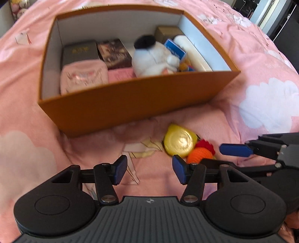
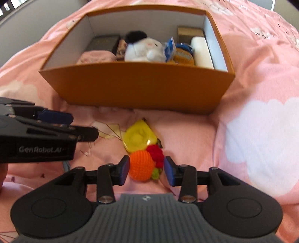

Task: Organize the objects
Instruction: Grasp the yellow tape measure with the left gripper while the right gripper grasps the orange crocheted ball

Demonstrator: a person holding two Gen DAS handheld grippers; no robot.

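Note:
An open orange box (image 1: 130, 104) (image 2: 142, 84) sits on the pink bedspread and holds a white plush (image 1: 153, 58) (image 2: 143, 48), small boxes, a pink cloth and a white case. In front of it lie a yellow round toy (image 1: 180, 142) (image 2: 139, 137) and an orange-and-red crocheted toy (image 1: 200, 152) (image 2: 142, 165). My right gripper (image 2: 146, 170) is open with its pads on either side of the crocheted toy, not closed on it; it also shows in the left wrist view (image 1: 235, 149). My left gripper (image 1: 149, 169) (image 2: 74, 125) is open and empty, just left of the toys.
The pink bedspread (image 1: 261, 93) (image 2: 252, 112) with white cloud prints is rumpled around the box. Dark furniture (image 1: 276, 16) stands beyond the bed at the far right.

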